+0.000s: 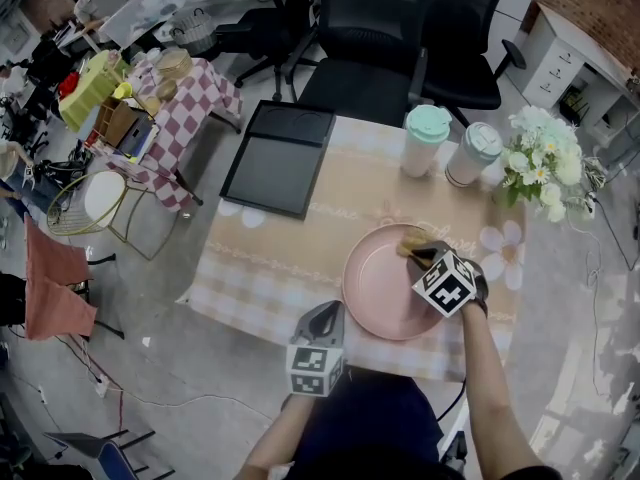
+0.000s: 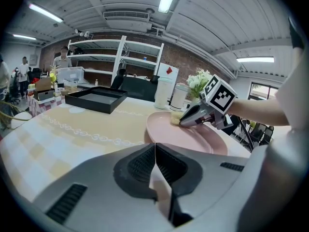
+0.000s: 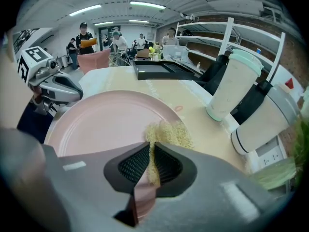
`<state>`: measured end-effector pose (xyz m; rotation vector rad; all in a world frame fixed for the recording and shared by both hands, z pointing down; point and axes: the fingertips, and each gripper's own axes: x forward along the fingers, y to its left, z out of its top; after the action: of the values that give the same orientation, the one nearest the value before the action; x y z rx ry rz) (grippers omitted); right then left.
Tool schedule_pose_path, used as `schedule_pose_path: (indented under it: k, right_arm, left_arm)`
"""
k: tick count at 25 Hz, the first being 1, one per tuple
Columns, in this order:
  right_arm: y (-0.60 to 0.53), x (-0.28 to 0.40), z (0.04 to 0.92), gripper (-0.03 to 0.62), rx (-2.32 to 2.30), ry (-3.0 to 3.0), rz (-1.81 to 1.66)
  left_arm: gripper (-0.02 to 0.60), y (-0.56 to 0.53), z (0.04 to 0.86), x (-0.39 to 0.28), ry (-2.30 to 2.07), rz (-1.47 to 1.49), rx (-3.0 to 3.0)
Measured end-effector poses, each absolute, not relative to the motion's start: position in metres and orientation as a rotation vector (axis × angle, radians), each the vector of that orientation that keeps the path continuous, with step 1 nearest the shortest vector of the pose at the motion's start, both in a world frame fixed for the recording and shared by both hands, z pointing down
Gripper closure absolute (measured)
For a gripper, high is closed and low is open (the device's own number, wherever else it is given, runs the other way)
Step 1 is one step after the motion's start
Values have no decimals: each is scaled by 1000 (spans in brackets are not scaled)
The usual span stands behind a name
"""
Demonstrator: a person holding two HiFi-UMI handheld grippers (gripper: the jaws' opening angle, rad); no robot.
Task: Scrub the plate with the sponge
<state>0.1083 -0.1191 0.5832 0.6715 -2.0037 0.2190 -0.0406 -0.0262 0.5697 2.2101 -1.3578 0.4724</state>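
A round pink plate (image 1: pixel 385 283) lies on the patterned tablecloth at the table's near right; it also shows in the left gripper view (image 2: pixel 188 134) and the right gripper view (image 3: pixel 104 122). My right gripper (image 1: pixel 418 252) is shut on a yellow fibrous sponge (image 3: pixel 169 134), which rests on the plate's far right rim (image 1: pixel 411 240). My left gripper (image 1: pixel 322 318) hovers at the table's near edge, left of the plate, with its jaws closed together on nothing (image 2: pixel 155 166).
A black tray (image 1: pixel 278 156) lies at the far left of the table. Two lidded cups (image 1: pixel 425 140) (image 1: pixel 471 154) and a bunch of white flowers (image 1: pixel 541 161) stand at the far right. Black office chairs (image 1: pixel 372 28) are behind the table.
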Motion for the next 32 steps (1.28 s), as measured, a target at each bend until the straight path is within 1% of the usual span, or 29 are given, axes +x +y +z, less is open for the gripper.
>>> schedule_pose_path:
  k: [32]
  right_arm:
    - [-80,101,583,562,617,-1989,255]
  left_arm:
    - [569,-27,563,-36,-1338,458,2246]
